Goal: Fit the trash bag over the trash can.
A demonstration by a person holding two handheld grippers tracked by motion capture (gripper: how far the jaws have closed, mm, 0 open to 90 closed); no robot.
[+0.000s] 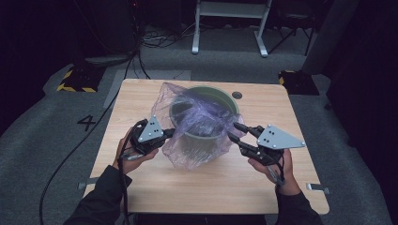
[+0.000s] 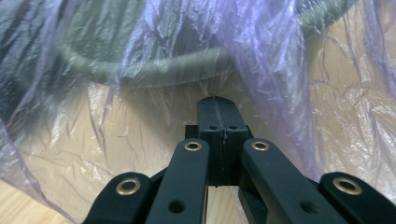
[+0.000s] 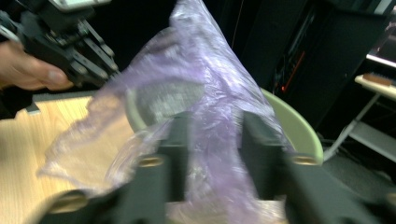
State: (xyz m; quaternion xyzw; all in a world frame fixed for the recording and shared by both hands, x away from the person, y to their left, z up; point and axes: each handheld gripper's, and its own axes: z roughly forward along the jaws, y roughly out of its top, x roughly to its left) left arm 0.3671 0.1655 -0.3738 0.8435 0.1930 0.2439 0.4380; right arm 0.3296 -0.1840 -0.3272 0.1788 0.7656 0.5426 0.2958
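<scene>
On the left, the left tool [image 1: 165, 134] sits beside the near-left side of the green bin [image 1: 230, 101], with the person's left hand [image 1: 133, 151] wrapped round its body. Its jaws are pressed fully together, and the left gripper view shows the thin purple bag [image 2: 275, 60] draped over and around their tips, just below the bin's rim [image 2: 154, 74]. It looks clenched on a fold of the film, most likely to pin that side while the other side is worked.

In the middle, the bin stands upright on the wooden counter [image 1: 206, 187], towards its far side. The translucent bag [image 1: 197, 119] is half in and half out: part sags into the mouth, and part spills down the near wall onto the counter. It is bunched rather than seated over the rim, so the lining looks unfinished.

On the right, the right tool [image 1: 233, 131] reaches towards the near-right side of the rim, held by the right hand [image 1: 272, 164]. The right gripper view is blurred, but film [image 3: 215, 140] hangs between its partly parted jaws. Whether the pads actually pinch it I cannot tell.
</scene>
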